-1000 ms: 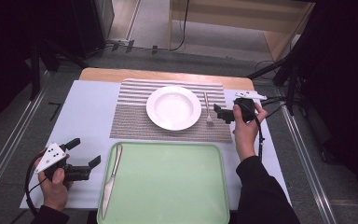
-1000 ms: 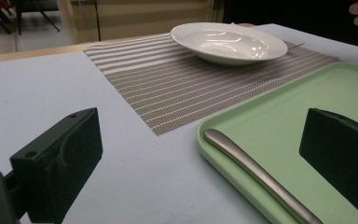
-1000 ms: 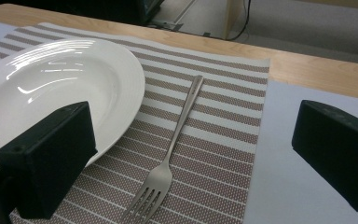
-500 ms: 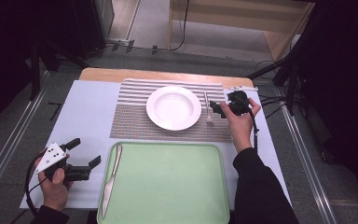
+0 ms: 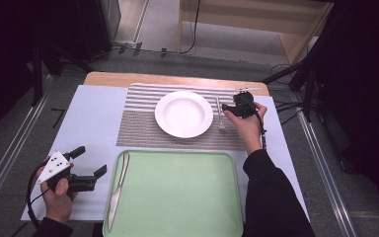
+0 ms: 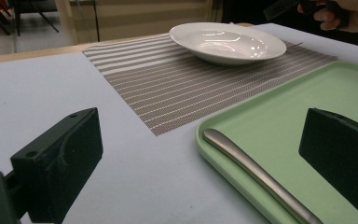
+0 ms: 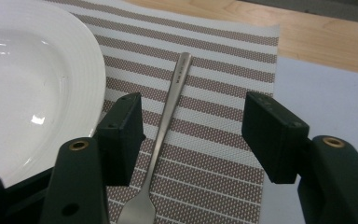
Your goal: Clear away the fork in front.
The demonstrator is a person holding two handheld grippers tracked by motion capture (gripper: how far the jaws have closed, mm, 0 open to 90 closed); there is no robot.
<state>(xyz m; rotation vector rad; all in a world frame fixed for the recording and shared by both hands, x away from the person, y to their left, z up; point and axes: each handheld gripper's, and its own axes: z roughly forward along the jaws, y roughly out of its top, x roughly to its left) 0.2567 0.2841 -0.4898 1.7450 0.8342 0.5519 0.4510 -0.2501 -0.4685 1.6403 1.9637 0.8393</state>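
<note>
A slim, matte silver fork (image 7: 165, 140) lies flat on the striped placemat (image 7: 214, 116), just beside the right edge of a white plate (image 7: 32, 84) but apart from it. Its long axis runs away from the person: the handle end points toward the far edge of the tabletop (image 7: 326, 37), and the neck that widens toward the tines points back toward the person. In the right gripper view the fork lies between the two black jaws of the right hand-held gripper (image 7: 196, 130), closer to the jaw on the plate side; the jaws are spread wide and touch nothing, and whether they hang above the fork or at its level cannot be told. In the high view the fork (image 5: 220, 114) sits just left of that right hand-held gripper (image 5: 232, 109), so this hand is by far the nearer one. The left hand-held gripper (image 5: 91, 163) is well apart, low at the near left of the tabletop, its jaws also spread and empty. It rests just left of a pale green tray (image 5: 187, 197), which carries a silver knife (image 5: 117, 190) along its left edge.
</note>
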